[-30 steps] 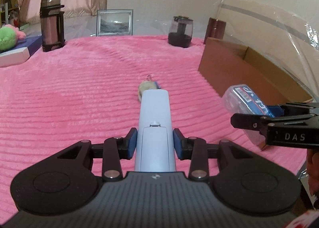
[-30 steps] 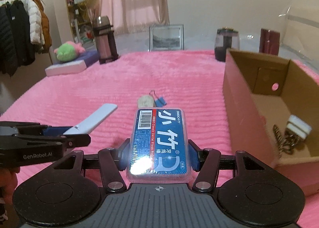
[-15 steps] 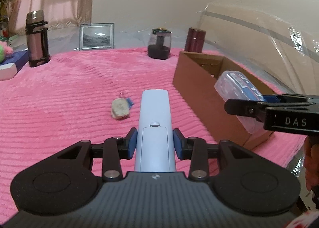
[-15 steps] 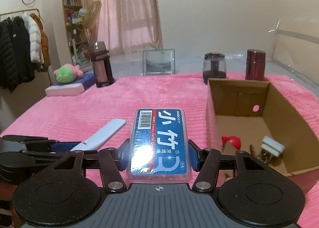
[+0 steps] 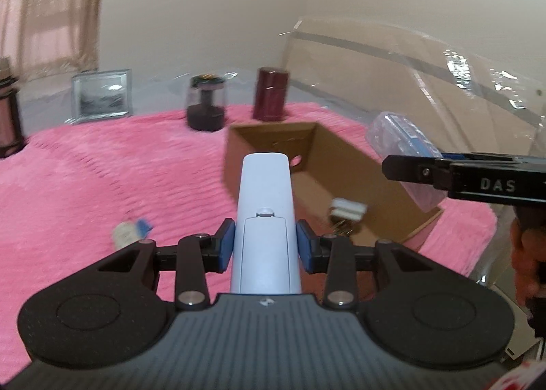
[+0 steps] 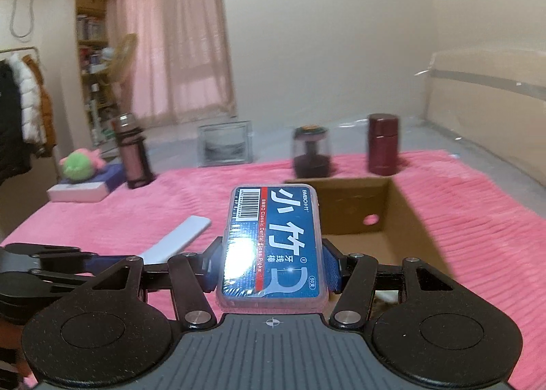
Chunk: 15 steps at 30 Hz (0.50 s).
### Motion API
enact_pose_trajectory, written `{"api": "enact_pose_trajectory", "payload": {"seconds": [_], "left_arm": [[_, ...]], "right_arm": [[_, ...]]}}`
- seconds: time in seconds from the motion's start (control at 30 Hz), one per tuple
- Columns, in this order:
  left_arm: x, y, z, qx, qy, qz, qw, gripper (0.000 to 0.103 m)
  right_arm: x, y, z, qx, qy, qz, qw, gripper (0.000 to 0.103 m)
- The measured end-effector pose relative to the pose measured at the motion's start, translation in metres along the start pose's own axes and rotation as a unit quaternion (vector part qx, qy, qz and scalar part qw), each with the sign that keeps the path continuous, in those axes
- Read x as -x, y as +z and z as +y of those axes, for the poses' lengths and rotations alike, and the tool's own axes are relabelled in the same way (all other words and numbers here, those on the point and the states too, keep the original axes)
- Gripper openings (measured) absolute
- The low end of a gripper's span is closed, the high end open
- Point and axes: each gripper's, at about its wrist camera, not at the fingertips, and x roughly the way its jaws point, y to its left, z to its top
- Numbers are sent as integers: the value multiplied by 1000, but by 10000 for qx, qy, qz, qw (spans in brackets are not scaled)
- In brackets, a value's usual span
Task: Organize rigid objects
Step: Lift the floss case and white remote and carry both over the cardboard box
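Note:
My left gripper (image 5: 265,245) is shut on a pale blue remote control (image 5: 265,205), whose far end reaches over the near-left corner of an open cardboard box (image 5: 402,185). In the right wrist view my right gripper (image 6: 271,265) is shut on a clear dental floss box (image 6: 273,240) with a blue label, held above the cardboard box (image 6: 402,219). The same floss box (image 5: 402,137) shows in the left wrist view, at the right over the box. Inside the box lie a small white block with dark metal bits (image 5: 346,211). The remote (image 6: 177,240) pokes in at the left of the right wrist view.
On the pink blanket (image 5: 102,168) lie a beige lump and a blue clip (image 5: 131,233). Along the far edge stand a dark jar (image 5: 205,101), a maroon cylinder (image 5: 270,93), a framed picture (image 5: 102,96) and a flask (image 6: 133,151). A clear plastic sheet (image 5: 426,83) rises behind the box.
Both grippers have risen and moved toward the cardboard box with their objects still held. The box now lies under the remote's tip and the floss box; the clip has slid to lower left.

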Motion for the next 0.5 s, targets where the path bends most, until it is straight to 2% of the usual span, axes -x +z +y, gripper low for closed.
{"api": "enact_pose_trajectory", "payload": {"seconds": [0.2, 0.5], "left_arm": [[-34, 30, -28, -235, -378, 11, 9990, 33], [-105, 69, -37, -454, -490, 382, 9970, 33]], "right_arm": [[-12, 15, -52, -47, -343, 169, 9993, 54], [-62, 30, -100, 140, -426, 708, 9965, 54]]}}
